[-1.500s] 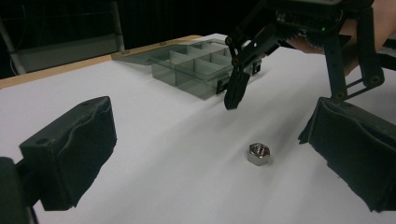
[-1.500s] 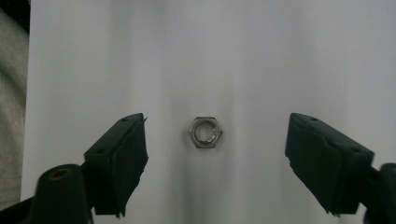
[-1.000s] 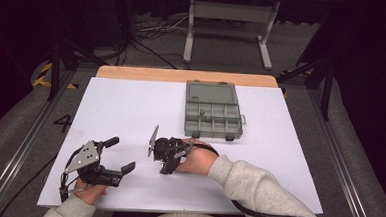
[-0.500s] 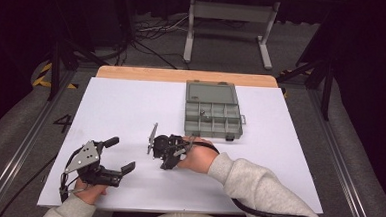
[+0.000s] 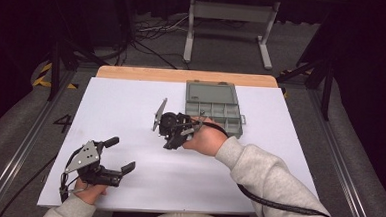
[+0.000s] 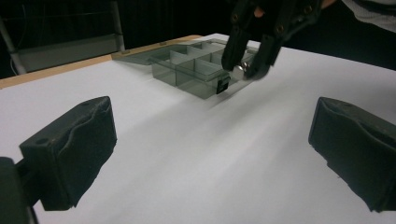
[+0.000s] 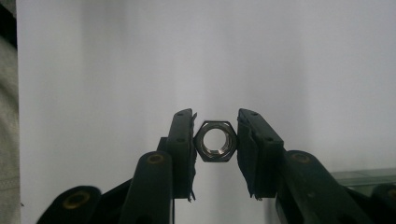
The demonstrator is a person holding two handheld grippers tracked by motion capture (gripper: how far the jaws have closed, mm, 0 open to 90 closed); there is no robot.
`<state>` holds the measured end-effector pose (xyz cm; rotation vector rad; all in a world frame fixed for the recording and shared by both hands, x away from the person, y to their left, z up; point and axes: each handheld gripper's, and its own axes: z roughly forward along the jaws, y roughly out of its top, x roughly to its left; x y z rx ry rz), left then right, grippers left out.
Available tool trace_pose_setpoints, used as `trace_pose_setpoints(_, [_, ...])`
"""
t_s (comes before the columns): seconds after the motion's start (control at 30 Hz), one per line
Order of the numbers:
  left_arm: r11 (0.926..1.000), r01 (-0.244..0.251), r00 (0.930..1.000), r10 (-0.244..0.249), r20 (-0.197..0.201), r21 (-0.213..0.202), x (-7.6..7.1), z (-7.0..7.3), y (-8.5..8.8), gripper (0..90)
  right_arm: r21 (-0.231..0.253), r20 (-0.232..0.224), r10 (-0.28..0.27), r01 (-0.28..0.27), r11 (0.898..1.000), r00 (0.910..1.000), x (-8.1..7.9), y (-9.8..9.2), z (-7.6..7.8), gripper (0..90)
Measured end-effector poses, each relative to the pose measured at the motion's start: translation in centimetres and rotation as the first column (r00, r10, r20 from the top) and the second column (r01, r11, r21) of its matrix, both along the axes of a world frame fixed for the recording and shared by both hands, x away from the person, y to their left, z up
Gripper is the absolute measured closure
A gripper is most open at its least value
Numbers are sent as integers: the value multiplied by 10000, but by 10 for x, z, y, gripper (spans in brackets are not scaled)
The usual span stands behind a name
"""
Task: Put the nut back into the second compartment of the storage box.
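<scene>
The right claw [image 7: 215, 140] gripped a steel hex nut [image 7: 215, 141] between its pads, flat sides against them, the bore facing the camera. In the high view it hung above the white desk [image 5: 131, 105], just left of the grey compartment box [image 5: 213, 107], whose lid lay open. The left claw [image 5: 121, 157] rested near the desk's front left corner, jaws spread wide with nothing between them.

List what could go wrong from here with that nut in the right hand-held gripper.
1. The hex nut is pinched only at its sides between the pads of the right hand-held gripper, above the white table; a jolt might let it slip and roll away.
2. The compartment box has small cells, so a release from high up could bounce the nut out or into the wrong cell.
</scene>
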<state>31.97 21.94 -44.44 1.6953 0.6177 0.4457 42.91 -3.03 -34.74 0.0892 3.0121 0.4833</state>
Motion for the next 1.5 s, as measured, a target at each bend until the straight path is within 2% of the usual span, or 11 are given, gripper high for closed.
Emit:
trace_pose_setpoints(0.17, [10000,24,10000,-24,-16,18,0,0,0,17,122,264,-418,415,9991,9988,15,-8,16,676])
trace_pose_setpoints(0.37, [10000,39,10000,-39,-21,58,0,0,1,17,200,420,-835,827,9964,9956,30,-16,23,676])
trace_pose_setpoints(0.4, [10000,46,10000,-46,-17,73,0,1,1,17,249,536,-1078,1066,9940,9927,38,-21,25,676])
trace_pose_setpoints(0.53, [10000,42,10000,-42,-18,72,0,0,1,17,307,652,-1396,1378,9900,9881,48,-28,29,676])
trace_pose_setpoints(0.9, [10000,17,10000,-17,-3,79,1,0,1,17,531,893,-2568,2528,9661,9623,92,-56,26,675])
trace_pose_setpoints(1.07, [10000,20,10000,-20,-6,81,0,0,1,17,682,970,-3197,3142,9469,9425,109,-69,24,676])
trace_pose_setpoints(1.2, [10000,35,10000,-35,-51,42,0,0,0,17,754,1112,-3514,3447,9357,9296,122,-78,20,676])
trace_pose_setpoints(1.27, [10000,35,10000,-35,-42,47,0,0,0,17,765,1108,-3561,3493,9339,9279,124,-80,19,675])
trace_pose_setpoints(1.3, [10000,17,10000,-17,-34,49,0,0,1,17,783,1094,-3726,3657,9274,9215,129,-84,15,676])
trace_pose_setpoints(1.4, [10000,36,10000,-36,-47,35,0,0,1,17,771,1040,-3889,3825,9207,9154,133,-89,8,675])
trace_pose_setpoints(1.5, [10000,25,10000,-24,-41,44,1,0,1,17,637,1012,-3928,3881,9194,9140,135,-91,-1,675])
